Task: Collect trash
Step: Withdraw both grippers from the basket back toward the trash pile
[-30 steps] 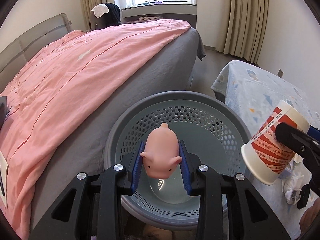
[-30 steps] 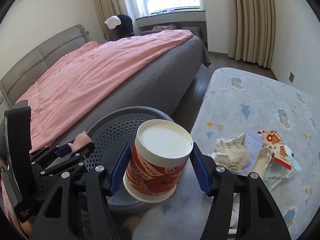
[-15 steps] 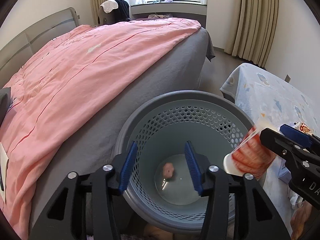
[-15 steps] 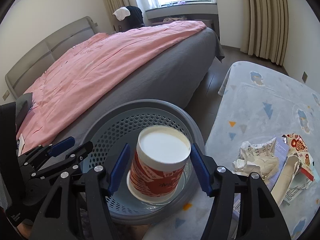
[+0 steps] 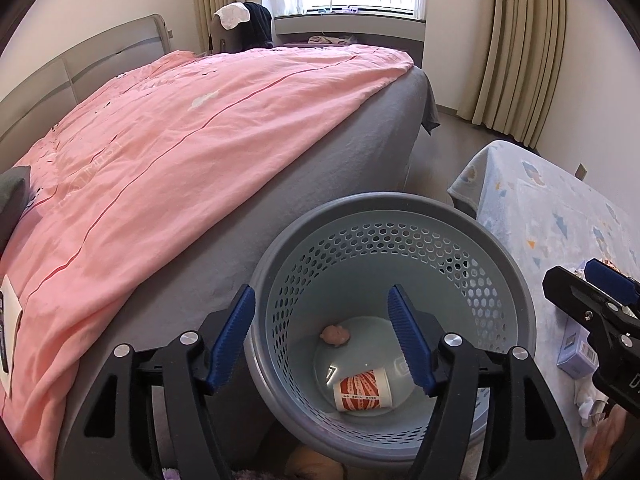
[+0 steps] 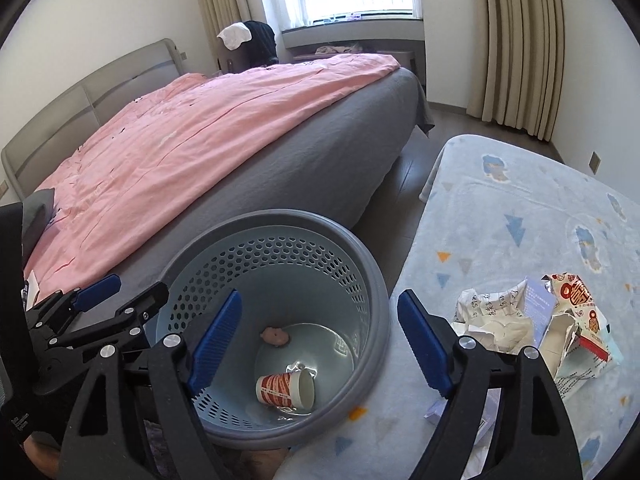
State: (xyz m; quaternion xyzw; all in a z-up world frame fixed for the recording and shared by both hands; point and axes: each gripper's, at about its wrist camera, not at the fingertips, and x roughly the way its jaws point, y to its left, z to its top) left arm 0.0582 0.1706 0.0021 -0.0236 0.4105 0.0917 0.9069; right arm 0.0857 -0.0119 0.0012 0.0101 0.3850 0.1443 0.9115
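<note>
A grey perforated basket (image 5: 516,292) (image 6: 372,272) stands on the floor between the bed and a low table. At its bottom lie a small pink pig toy (image 5: 335,335) (image 6: 274,336) and a red-and-white paper cup (image 5: 363,390) (image 6: 285,389) on its side. My left gripper (image 5: 325,340) hangs over the basket, its jaws opening with nothing between them. My right gripper (image 6: 320,344) hangs over the basket's right rim, jaws opening and empty as well. Crumpled paper and wrappers (image 6: 532,324) lie on the table to the right.
A bed with a pink cover (image 5: 180,128) (image 6: 180,136) and grey sheet runs along the left, close to the basket. The low table under a light blue patterned cloth (image 6: 520,208) (image 5: 552,216) stands right. A small lilac box (image 5: 576,348) lies there. Curtains hang behind.
The pig toy left my left gripper and fell into the basket. The paper cup left my right gripper and now lies in the basket on its side. Both pairs of jaws have spread wider.
</note>
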